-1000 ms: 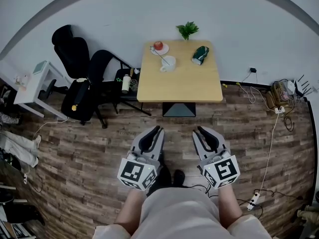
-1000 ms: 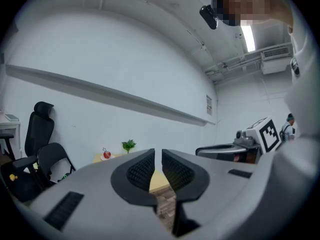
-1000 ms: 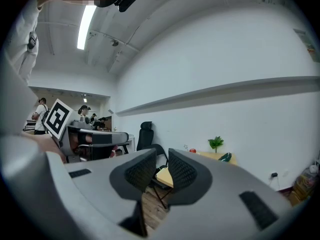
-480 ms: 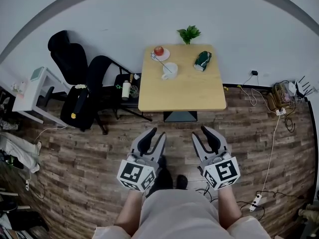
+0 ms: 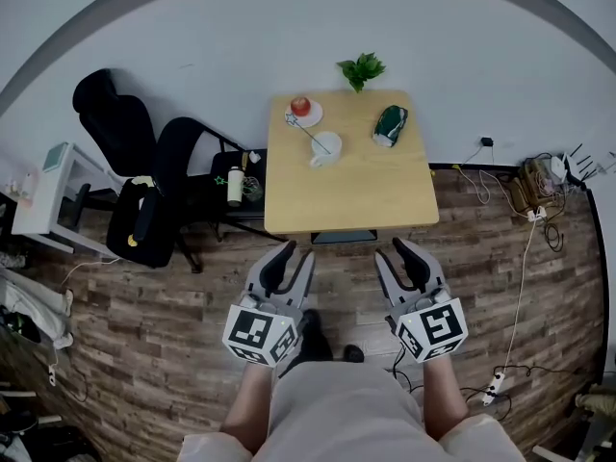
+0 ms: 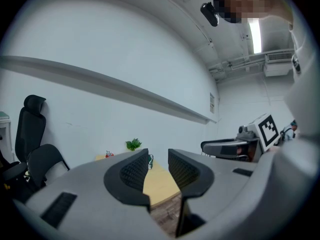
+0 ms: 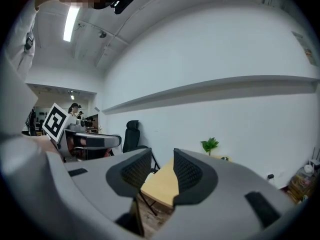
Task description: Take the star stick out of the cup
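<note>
A white cup [image 5: 325,146] stands on the far half of the light wooden table [image 5: 366,191]. The star stick [image 5: 303,129] leans out of it toward the upper left. Both grippers hang over the wooden floor, just short of the table's near edge and far from the cup. My left gripper [image 5: 296,254] is open, and in the left gripper view [image 6: 157,164] nothing sits between its ribbed pads [image 6: 131,171]. My right gripper [image 5: 390,250] is open too. The right gripper view [image 7: 162,166] shows only the table [image 7: 160,184] through its gap.
On the table are a red apple on a small plate [image 5: 301,107], a dark green object [image 5: 389,125] and a potted plant [image 5: 360,67]. Black office chairs [image 5: 173,152] and a bottle [image 5: 234,186] stand left of it. Cables and a power strip [image 5: 496,383] lie on the right.
The table has come closer to both grippers in the head view, its near edge now just ahead of the fingertips. The chairs have slid left. The grippers keep their places in front of the person.
</note>
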### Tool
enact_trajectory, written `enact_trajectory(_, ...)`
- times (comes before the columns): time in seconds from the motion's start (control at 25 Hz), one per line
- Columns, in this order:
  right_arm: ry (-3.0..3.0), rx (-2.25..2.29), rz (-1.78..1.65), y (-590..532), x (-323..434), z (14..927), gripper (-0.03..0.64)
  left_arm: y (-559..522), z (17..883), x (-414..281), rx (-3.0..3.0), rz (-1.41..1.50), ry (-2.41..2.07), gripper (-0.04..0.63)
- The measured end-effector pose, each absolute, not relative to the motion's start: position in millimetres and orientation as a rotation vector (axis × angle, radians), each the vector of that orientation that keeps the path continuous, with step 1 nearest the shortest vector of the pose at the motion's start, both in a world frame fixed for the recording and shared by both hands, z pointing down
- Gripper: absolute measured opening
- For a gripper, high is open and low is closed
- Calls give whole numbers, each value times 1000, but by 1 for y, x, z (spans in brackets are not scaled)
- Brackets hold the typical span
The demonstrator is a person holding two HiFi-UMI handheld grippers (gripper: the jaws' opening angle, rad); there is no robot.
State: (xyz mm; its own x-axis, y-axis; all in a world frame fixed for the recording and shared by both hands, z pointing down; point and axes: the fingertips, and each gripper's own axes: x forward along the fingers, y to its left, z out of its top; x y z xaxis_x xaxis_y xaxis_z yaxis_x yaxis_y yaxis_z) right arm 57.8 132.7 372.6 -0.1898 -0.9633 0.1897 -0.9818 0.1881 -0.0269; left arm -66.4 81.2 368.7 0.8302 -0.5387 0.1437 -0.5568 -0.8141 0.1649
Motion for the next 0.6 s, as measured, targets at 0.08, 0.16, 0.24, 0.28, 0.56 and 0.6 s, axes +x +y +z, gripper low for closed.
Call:
enact_trajectory(0.08,-2309,1920,213,119,56,371,121,67,368,-67,2821,138,-839,103)
enact_trajectory(0.16,-2298,1928,215,107,53,369,123,54,368,-68,2827,139,-824,103)
enact_trajectory(0.24,-2288,1937,214,96,50,369,121,42,368,-68,2831,139,-806,103)
enact_trajectory(0.28,-2284,1942,211,91,48,369,121,36,368,-69,2833,137,-798,103)
enact_trajectory(0.56,-2248,1983,204,60,36,372,121,4,370,-74,2841,114,-717,103)
enact_trajectory(0.6,-2242,1990,202,56,34,372,121,0,371,-75,2837,107,-699,103)
